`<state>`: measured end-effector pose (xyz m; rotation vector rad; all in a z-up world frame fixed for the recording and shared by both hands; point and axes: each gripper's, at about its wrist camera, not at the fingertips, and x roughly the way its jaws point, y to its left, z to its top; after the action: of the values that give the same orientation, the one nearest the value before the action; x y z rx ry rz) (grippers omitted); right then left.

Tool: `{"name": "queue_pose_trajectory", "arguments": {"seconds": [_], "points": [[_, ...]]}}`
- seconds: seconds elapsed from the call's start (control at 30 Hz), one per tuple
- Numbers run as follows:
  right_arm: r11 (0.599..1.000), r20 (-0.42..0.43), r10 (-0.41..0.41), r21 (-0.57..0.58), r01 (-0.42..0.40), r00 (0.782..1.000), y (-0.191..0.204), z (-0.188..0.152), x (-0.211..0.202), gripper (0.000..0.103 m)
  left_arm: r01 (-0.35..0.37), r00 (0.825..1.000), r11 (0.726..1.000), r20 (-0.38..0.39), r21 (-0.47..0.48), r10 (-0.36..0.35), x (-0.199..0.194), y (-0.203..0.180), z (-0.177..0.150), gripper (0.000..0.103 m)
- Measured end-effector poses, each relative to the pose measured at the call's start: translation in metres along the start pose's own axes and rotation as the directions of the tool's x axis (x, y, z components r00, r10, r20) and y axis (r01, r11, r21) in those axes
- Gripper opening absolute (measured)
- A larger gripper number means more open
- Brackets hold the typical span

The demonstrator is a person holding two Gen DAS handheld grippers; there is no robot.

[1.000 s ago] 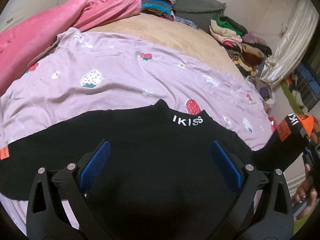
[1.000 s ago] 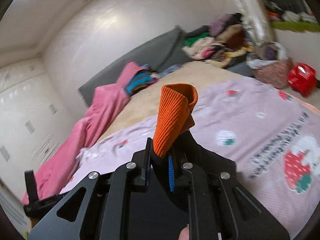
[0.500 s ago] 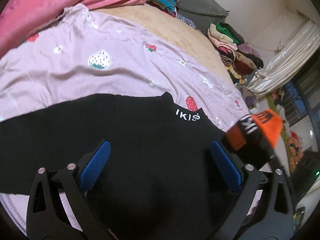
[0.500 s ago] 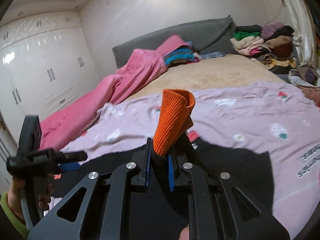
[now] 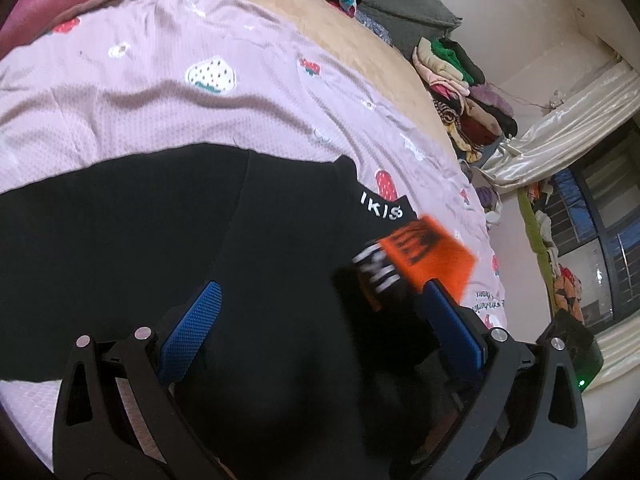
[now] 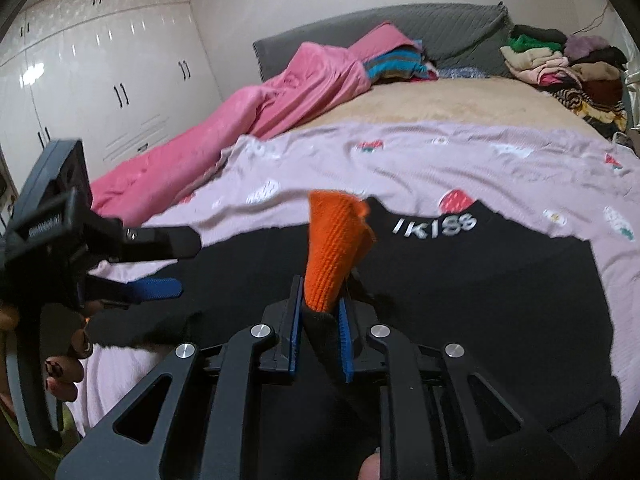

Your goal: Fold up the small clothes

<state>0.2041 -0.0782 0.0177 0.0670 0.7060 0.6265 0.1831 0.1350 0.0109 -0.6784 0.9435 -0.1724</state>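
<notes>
Since a second ago I have swung my right gripper in over the black top, carrying its orange cuff toward the collar; its jaws have just been easing apart, with the sleeve between them, pads touching the knit. My left gripper hangs wide open over the top, holding nothing. The top lies flat on a lilac strawberry-print sheet across the bed, low in both views. A pink blanket sits upper left, piled clothes upper right, a white wardrobe far left. The collar reads "IKISS"; the cuff's lettering is blurred.
</notes>
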Motion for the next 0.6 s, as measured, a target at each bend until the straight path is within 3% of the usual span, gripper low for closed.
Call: {"name": "queue_pose_trajectory", "arguments": {"seconds": [0.17,0.23,0.33,0.47,0.53,0.57,0.6], "points": [[0.997,-0.086,0.064,-0.029,-0.067,0.994,0.01,-0.015,0.008,0.044,0.021,0.999,1.0,-0.028,-0.011,-0.021,0.01,0.003,-0.005,0.092],[0.994,-0.112,0.091,-0.042,-0.097,0.989,0.014,-0.022,0.003,0.048,0.024,0.999,1.0,-0.044,-0.011,-0.025,0.016,0.002,-0.007,0.089],[0.991,-0.127,0.109,-0.058,-0.117,0.986,0.014,-0.03,-0.01,0.053,0.011,0.997,1.0,-0.074,-0.005,-0.011,0.028,0.002,-0.013,0.076],[0.997,-0.12,0.065,-0.037,-0.07,0.991,-0.005,-0.033,-0.029,0.053,-0.043,0.993,0.999,-0.109,0.024,0.045,0.047,-0.001,-0.02,0.063],[1.0,-0.107,0.024,-0.012,-0.025,0.994,-0.022,-0.034,-0.042,0.053,-0.09,0.99,0.993,-0.102,0.071,0.097,0.055,-0.007,-0.023,0.043],[1.0,-0.1,0.004,0.002,-0.004,0.995,-0.03,-0.034,-0.047,0.053,-0.104,0.989,0.991,-0.1,0.089,0.112,0.058,-0.01,-0.023,0.018],[1.0,-0.092,-0.021,0.018,0.022,0.996,-0.041,-0.034,-0.054,0.053,-0.102,0.989,0.989,-0.099,0.108,0.113,0.059,-0.012,-0.023,0.005]]}}
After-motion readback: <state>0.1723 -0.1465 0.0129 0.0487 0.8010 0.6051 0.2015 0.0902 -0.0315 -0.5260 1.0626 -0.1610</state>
